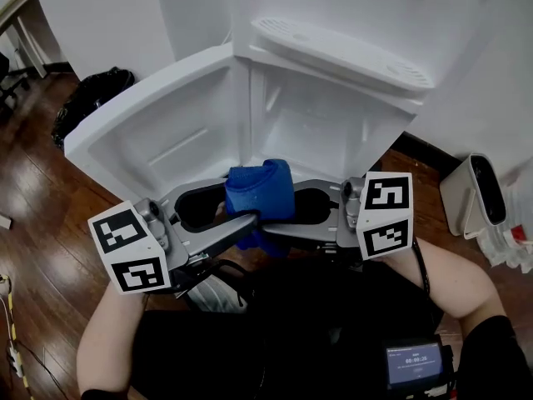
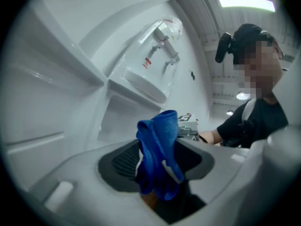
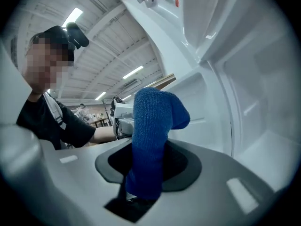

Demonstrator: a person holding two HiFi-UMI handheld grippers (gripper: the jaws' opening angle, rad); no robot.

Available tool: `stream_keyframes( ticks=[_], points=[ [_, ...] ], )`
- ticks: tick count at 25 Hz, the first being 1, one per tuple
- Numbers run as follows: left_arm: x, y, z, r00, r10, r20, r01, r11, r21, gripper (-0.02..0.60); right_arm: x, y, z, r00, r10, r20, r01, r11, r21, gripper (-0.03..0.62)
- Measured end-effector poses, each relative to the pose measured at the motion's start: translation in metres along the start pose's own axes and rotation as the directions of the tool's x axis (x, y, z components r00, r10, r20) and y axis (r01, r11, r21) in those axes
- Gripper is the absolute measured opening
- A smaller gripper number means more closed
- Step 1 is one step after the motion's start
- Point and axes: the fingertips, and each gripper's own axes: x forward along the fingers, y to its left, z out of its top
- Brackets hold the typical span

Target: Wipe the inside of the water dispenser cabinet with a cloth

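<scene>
- Cloth [image 1: 260, 192]: soft, light, bunched, held just in front of the open cabinet [image 1: 316, 123].
- My right gripper [image 1: 281, 227] pinches it; my left gripper [image 1: 246, 223] stands part-open around it.
- I'd grip its thick fold.

Bright overhead light, fisheye edges
I see ceiling strip lights [image 2: 247, 3] glaring; white cabinet walls [image 1: 291, 115] wash out; both gripper views curve and darken at the corners, their near foreground soft.
</scene>
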Motion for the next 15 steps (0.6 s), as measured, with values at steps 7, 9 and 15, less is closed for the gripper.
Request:
stream_keyframes(
  ticks=[7, 9, 15],
  points=[
    [0.004, -0.016, 0.003, 0.999, -0.05, 0.012, 0.05, 0.999, -0.001, 0.114, -0.011, -0.001, 0.013, 0.996, 0.01, 0.084, -0.015, 0.998, 0.059, 0.192],
    [0.004, -0.015, 0.001, 0.999, -0.051, 0.012, 0.051, 0.998, -0.039, 0.114, -0.01, 0.001, 0.013, 0.996, 0.007, 0.086, -0.011, 0.999, 0.047, 0.155],
    [-0.018, 0.011, 0.025, 0.991, 0.125, 0.05, -0.128, 0.99, 0.062, 0.262, -0.036, -0.083, 0.025, 0.9, -0.4, 0.174, 0.394, 0.917, 0.068, 0.14]
  ],
)
